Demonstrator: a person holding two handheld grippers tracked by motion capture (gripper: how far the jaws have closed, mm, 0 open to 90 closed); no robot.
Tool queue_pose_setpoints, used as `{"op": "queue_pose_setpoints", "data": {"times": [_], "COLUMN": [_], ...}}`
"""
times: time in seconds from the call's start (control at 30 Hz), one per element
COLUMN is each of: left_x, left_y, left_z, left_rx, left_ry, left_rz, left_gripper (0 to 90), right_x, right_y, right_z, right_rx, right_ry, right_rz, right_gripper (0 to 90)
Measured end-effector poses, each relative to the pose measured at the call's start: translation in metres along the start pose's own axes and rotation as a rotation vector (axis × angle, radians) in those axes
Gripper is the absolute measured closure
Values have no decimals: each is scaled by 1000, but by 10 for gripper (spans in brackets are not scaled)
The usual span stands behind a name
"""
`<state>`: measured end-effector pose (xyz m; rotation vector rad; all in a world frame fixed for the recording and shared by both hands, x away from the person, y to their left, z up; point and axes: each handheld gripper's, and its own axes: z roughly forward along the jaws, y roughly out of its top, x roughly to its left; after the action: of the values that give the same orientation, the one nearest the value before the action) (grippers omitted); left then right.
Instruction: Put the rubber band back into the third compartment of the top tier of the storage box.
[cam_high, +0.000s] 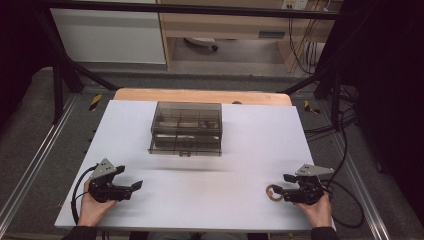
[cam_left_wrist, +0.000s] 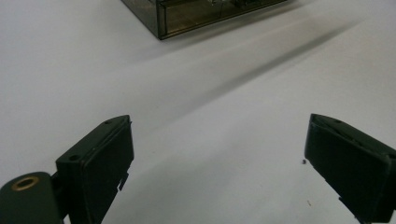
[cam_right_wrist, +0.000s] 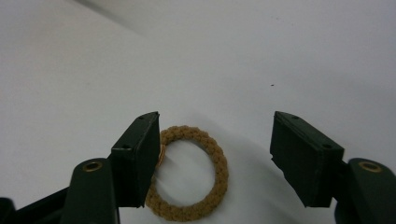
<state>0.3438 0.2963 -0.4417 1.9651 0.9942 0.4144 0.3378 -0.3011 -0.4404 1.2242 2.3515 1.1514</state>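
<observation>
The right tool (cam_right_wrist: 215, 154) is spread wide, gripping nothing. Between its two black jaws a single ring (cam_right_wrist: 196, 175) of tan braided cord lies flat on the surface (cam_high: 200, 200); one jaw's edge overlaps the ring's rim in the right gripper view, though whether it actually touches cannot be told, and the other jaw stands well clear of it. In the high view the ring (cam_high: 273, 192) lies near the front right corner of the surface, just beside the tip of the right tool (cam_high: 286, 186), which a hand (cam_high: 315, 207) holds from the front edge.

The left tool (cam_left_wrist: 217, 168) is also released, its jaws far apart over bare white surface, with nothing between them. In the high view it (cam_high: 134, 187) sits near the front left corner, held by the other hand (cam_high: 92, 205).

There are two tools, one ring and one box. The box (cam_high: 186, 129) is a rectangular case of smoky, see-through plastic with a flat lid and a small latch on its front; it rests at the middle of the surface towards the far edge, well apart from both tools. The surface is smooth, matt and pale.
</observation>
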Motion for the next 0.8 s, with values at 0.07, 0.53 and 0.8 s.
{"op": "queue_pose_setpoints", "data": {"times": [0.07,0.53,0.8], "left_x": [0,0,0], "left_y": [0,0,0], "left_z": [0,0,0], "left_rx": [0,1,1], "left_ry": [1,3,5], "left_rz": [0,-3,-2], "left_gripper": [77,77,78], "right_x": [1,1,1], "right_y": [-1,-3,-4], "right_z": [0,2,3], "right_rx": [12,43,56], "right_ry": [-4,-17,-25], "right_rz": [2,2,-8], "right_gripper": [382,608,690]}}
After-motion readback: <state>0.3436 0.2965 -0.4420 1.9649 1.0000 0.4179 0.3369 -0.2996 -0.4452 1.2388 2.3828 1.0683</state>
